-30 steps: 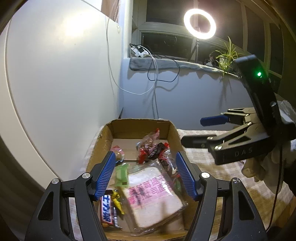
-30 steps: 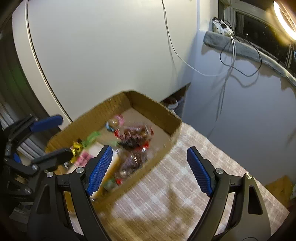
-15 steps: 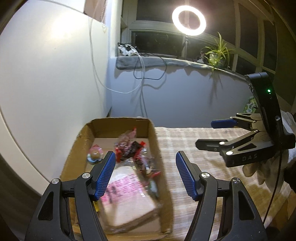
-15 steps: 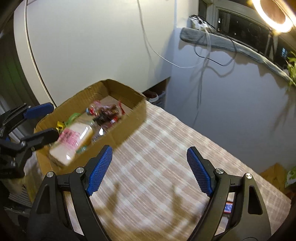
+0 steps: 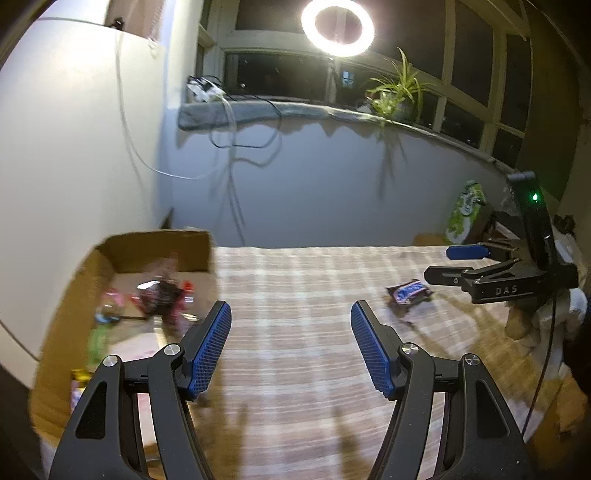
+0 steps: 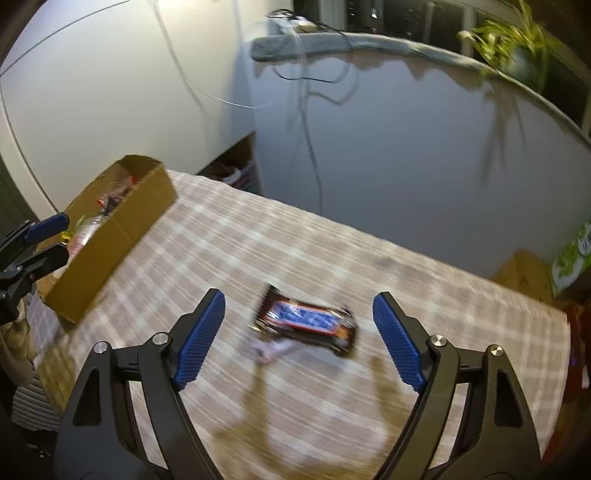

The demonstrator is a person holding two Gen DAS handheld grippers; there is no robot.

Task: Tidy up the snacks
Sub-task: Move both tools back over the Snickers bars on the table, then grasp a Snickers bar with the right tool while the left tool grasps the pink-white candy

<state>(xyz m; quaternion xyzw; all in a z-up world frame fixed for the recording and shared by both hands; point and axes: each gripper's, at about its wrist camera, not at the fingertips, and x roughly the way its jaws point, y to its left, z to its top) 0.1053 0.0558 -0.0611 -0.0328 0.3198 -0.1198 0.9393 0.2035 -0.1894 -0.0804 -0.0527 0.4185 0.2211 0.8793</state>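
Left wrist view. Left gripper (image 5: pixel 291 347): jaws spread wide, nothing between them, held over the checked tablecloth (image 5: pixel 295 288). Cardboard box (image 5: pixel 92 273): at the left edge of the table, open at the top, blurred; it holds mixed snack packets (image 5: pixel 162 295), among them dark-and-red wrappers, a green one and a pale pink one. Candy bar (image 5: pixel 408 291): dark wrapper with a blue and white label, flat on the cloth toward the right side, well apart from the box. Right gripper (image 5: pixel 454 264): at the right edge of the table, jaws apart, empty, tips just beside the bar but not touching it. Ring light (image 5: pixel 338 27) and potted plant (image 5: pixel 397 92): on the window ledge behind. Green bag (image 5: pixel 465 210): upright beyond the far right corner of the table.

Right wrist view. Right gripper (image 6: pixel 299 339): jaws spread, empty. Candy bar (image 6: pixel 306 323): lies on the cloth between the two blue pads (image 6: pixel 201 338), touching neither, long side running across the gap; a pale scrap shows beneath its near end. Cardboard box (image 6: pixel 110 229): at the far left corner of the table, snacks visible inside. Left gripper (image 6: pixel 46 242): at the left edge next to the box, jaws apart.
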